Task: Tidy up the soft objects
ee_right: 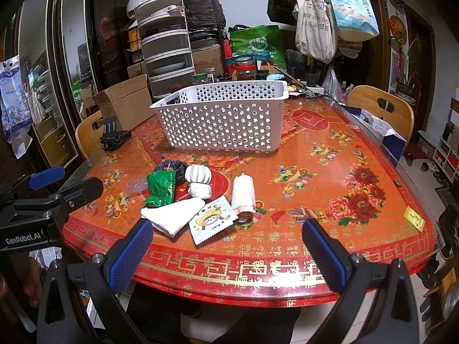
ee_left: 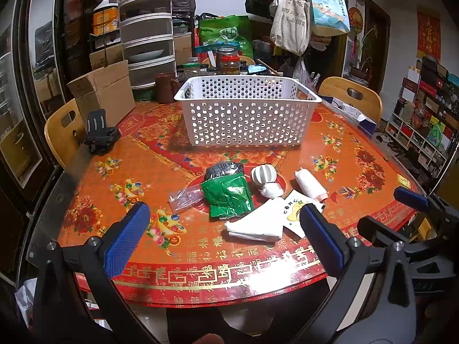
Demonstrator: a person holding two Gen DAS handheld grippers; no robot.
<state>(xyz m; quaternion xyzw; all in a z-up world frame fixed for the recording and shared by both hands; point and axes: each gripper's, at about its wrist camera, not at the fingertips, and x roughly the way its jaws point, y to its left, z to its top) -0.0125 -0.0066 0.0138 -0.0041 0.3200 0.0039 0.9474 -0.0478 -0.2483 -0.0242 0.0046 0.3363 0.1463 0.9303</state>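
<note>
A white perforated basket (ee_left: 246, 111) (ee_right: 223, 117) stands at the middle of the red table. In front of it lies a cluster of soft items: a green foil packet (ee_left: 228, 196) (ee_right: 161, 186), a black knitted piece (ee_left: 223, 169) (ee_right: 169, 166), a white ribbed ball (ee_left: 263, 174) (ee_right: 198, 173), a small white wad (ee_left: 271, 190) (ee_right: 200, 190), a rolled white-pink towel (ee_left: 309, 185) (ee_right: 243, 196), a folded white cloth (ee_left: 258, 225) (ee_right: 172, 215), a cartoon-printed sachet (ee_left: 298, 212) (ee_right: 212, 222) and a clear plastic bag (ee_left: 185, 197) (ee_right: 137, 185). My left gripper (ee_left: 226, 240) is open and empty over the near edge. My right gripper (ee_right: 226, 253) is open and empty.
A cardboard box (ee_left: 106, 94) (ee_right: 123, 103) and a black clip stand (ee_left: 100, 137) (ee_right: 114, 136) sit at the left. Jars (ee_left: 228, 60) and stacked containers (ee_left: 146, 28) stand behind the basket. Wooden chairs (ee_left: 61, 134) (ee_right: 381, 109) flank the table. A small yellow card (ee_right: 414, 219) lies near the right edge.
</note>
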